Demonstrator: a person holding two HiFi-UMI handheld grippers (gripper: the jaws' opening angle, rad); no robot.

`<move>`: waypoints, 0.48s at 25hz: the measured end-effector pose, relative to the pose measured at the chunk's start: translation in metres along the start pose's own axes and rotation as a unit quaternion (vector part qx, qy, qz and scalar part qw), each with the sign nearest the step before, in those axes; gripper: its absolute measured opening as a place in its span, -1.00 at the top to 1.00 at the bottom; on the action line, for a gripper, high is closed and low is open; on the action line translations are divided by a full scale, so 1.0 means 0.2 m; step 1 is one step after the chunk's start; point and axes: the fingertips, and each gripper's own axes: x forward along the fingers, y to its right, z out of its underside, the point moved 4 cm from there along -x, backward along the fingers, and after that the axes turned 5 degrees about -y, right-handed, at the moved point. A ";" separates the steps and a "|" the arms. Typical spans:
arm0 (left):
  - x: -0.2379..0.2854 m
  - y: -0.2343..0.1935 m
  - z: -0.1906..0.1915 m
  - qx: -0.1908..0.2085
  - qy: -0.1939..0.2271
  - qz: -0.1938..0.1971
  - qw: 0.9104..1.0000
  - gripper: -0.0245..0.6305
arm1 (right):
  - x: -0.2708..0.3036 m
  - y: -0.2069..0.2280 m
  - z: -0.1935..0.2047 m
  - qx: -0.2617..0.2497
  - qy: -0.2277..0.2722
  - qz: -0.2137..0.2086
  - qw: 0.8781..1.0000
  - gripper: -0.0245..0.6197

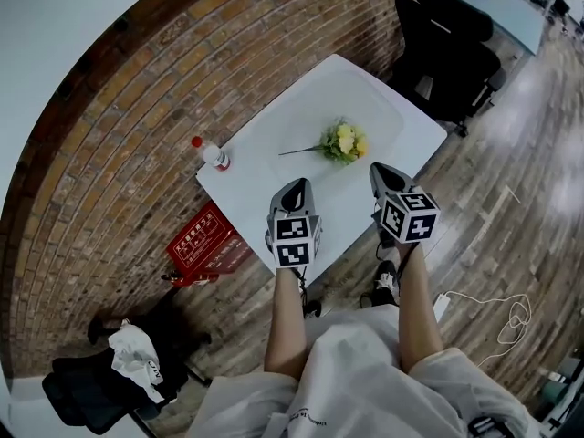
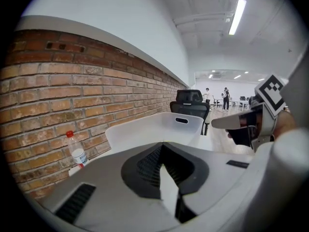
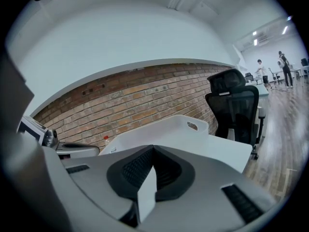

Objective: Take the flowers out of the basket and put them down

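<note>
red box (image 1: 203,245): pale characters, too small to read
shirt (image 1: 315,418): tiny print, illegible
bottle (image 1: 217,157): label unreadable

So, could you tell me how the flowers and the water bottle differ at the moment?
The flowers lie on their side in the basket; the bottle stands upright outside it, at a corner of the table. The flowers are yellow and green with a thin stem; the bottle is clear with a red cap. Both are on that white table.
</note>
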 end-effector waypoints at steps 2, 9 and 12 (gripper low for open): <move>0.03 0.02 0.00 -0.002 -0.005 -0.010 1.000 0.85 | -0.01 0.06 -0.02 0.001 0.001 -0.004 1.000 0.90; 0.11 0.05 0.02 -0.010 -0.016 -0.049 0.999 0.85 | -0.01 0.28 -0.05 0.013 0.006 -0.008 1.000 0.90; 0.14 0.03 0.04 -0.037 -0.017 -0.073 0.997 0.85 | 0.01 0.34 -0.09 -0.016 -0.002 -0.013 1.000 0.90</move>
